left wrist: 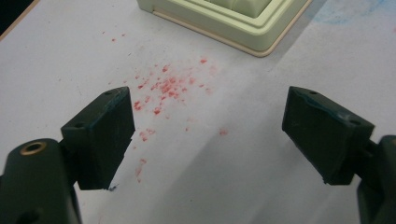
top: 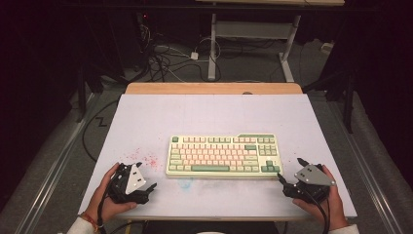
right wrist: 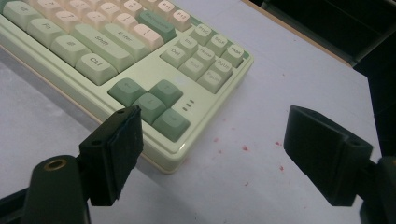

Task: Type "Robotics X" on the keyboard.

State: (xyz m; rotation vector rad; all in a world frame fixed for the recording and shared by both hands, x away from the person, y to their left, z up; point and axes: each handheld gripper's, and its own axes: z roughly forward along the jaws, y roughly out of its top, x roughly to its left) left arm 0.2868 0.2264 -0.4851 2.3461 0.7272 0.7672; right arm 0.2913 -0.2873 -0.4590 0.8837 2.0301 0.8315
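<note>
We find both tongs released and empty: the left tongs (top: 146,176) rest off the near-left corner of the keyboard (top: 223,155), the right tongs (top: 291,172) just off its near-right corner, by the arrow keys (right wrist: 152,102). The keyboard lies mid-table, a pale green plastic case with pink and green keycaps. Red specks (left wrist: 163,88) stain the matte white table (top: 146,122) between the left jaws.

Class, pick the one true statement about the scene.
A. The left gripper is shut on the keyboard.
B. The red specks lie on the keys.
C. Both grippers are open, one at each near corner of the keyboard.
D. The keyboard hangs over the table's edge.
C: the left gripper and right gripper stand open, holding nothing, beside the keyboard.
</note>
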